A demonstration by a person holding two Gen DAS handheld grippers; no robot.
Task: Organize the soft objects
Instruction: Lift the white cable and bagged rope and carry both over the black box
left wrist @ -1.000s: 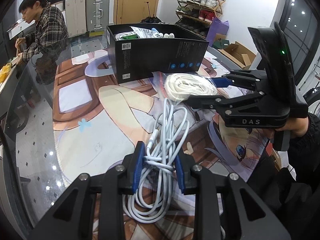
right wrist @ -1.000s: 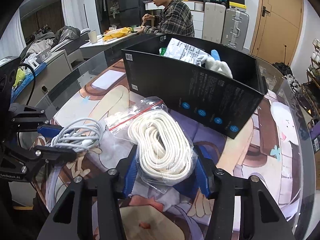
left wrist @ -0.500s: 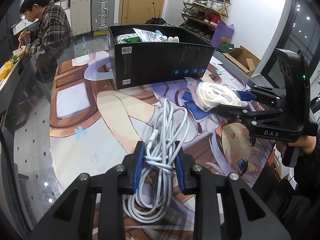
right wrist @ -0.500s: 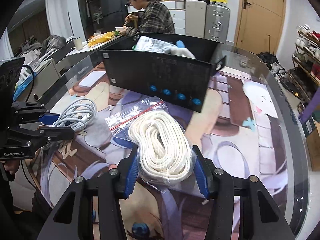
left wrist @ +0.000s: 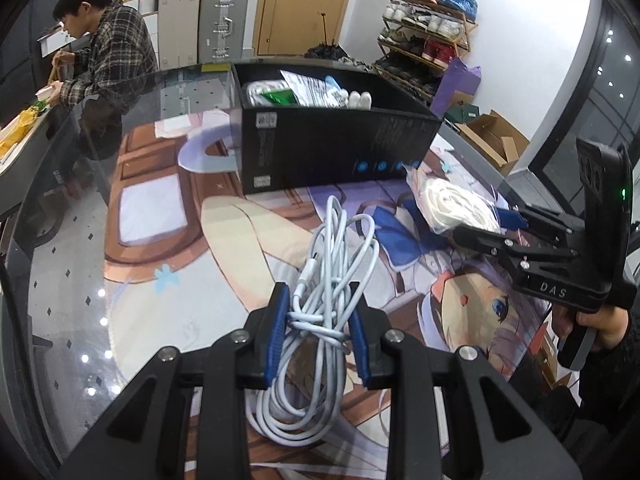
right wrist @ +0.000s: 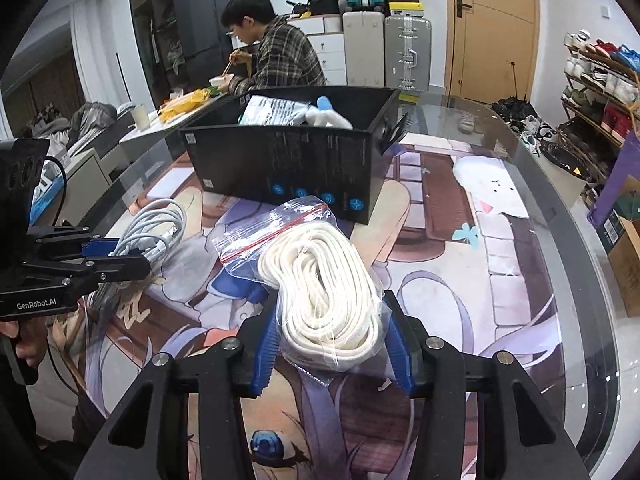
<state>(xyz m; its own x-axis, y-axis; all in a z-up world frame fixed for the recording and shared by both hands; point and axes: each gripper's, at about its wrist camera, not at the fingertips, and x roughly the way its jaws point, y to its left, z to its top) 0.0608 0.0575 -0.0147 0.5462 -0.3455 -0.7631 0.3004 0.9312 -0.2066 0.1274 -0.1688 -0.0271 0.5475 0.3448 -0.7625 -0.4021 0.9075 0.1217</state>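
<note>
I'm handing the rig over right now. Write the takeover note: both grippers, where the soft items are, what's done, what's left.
Left gripper: shut on the white cable bundle, loops draped toward the printed table mat.
Right gripper: blue pads pressed against the bagged white rope, jaws closing a little more.
Black box: open, at the far side of the mat, beyond both items.
Done: several soft items, among them a printed packet, already sit in the box; both remaining items are gripped.
Left: likely carry the cable and the rope bag over the box wall and release each inside.
</note>
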